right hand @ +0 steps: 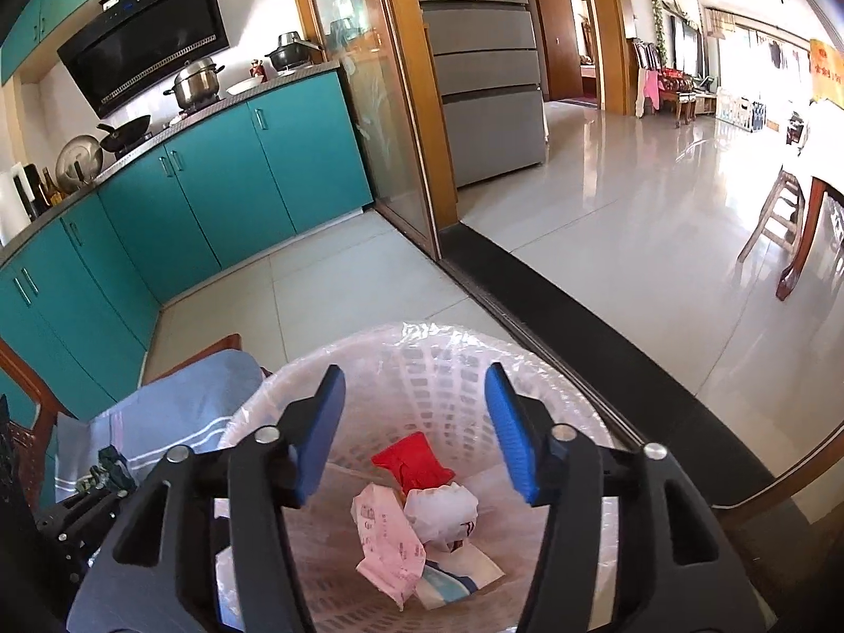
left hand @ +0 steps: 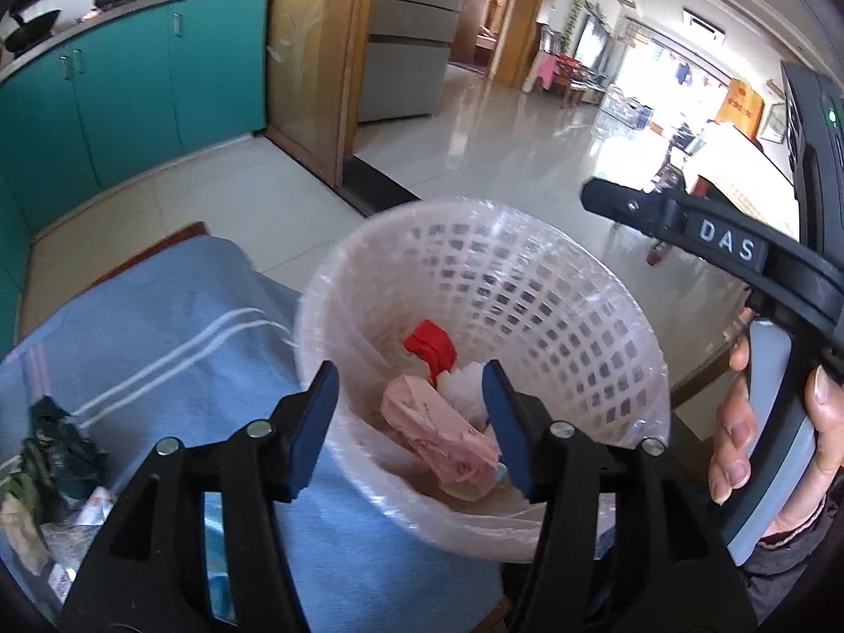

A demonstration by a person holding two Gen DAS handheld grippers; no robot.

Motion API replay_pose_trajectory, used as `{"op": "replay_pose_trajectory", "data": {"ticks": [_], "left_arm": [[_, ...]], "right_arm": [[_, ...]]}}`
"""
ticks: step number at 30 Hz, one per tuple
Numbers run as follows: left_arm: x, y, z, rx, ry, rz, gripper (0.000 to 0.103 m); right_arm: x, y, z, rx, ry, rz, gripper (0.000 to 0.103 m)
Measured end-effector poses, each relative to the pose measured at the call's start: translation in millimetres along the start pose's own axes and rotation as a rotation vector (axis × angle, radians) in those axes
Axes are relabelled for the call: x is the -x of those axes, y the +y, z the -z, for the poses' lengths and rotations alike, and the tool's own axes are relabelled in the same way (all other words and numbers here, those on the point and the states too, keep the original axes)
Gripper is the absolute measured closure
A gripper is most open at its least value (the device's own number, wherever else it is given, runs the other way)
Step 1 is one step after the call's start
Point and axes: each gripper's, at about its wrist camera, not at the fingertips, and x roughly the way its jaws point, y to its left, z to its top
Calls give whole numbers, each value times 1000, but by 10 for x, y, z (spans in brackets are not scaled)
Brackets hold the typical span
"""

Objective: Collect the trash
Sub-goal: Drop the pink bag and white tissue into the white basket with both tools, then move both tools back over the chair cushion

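A white lattice waste basket (left hand: pixel 554 285) lined with a clear bag stands beside a table under a blue cloth (left hand: pixel 158 327). It holds a red wrapper (left hand: pixel 430 348), a pink wrapper (left hand: pixel 443 432) and white crumpled paper (right hand: pixel 443 509). My left gripper (left hand: pixel 411 422) is open and empty above the basket. My right gripper (right hand: pixel 416 432) is open and empty over the basket (right hand: pixel 438 364) too; its body (left hand: pixel 728 248) shows at the right of the left wrist view. Dark green and mixed trash (left hand: pixel 47 443) lies on the cloth at the left.
Teal kitchen cabinets (right hand: pixel 221 184) with pots run along the left. A glass sliding door (right hand: pixel 380 105) and dark floor track (right hand: pixel 606 337) divide kitchen from living room. A wooden table leg and stool (right hand: pixel 791 227) stand at the right.
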Motion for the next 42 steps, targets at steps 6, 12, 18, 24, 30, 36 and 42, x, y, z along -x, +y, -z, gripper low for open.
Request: {"op": "replay_pose_trajectory", "data": {"ticks": [6, 12, 18, 24, 30, 36, 42], "left_arm": [[306, 393, -72, 57, -68, -185, 33], [747, 1152, -87, 226, -135, -409, 16], [1082, 1838, 97, 435, -128, -502, 11], [1273, 2027, 211, 470, -188, -494, 8], [1470, 1831, 249, 394, -400, -613, 3], [1627, 2028, 376, 536, -475, -572, 3], [1614, 2190, 420, 585, -474, -491, 3]], "right_arm": [[0, 192, -11, 17, -17, -39, 34], [-13, 562, 63, 65, -28, -133, 28], [99, 1213, 267, 257, -41, -287, 22], [417, 1614, 568, 409, -196, -400, 3], [453, 1709, 635, 427, -195, -502, 3], [360, 1747, 574, 402, -154, -489, 3], [289, 1761, 590, 388, -119, -470, 3]]}}
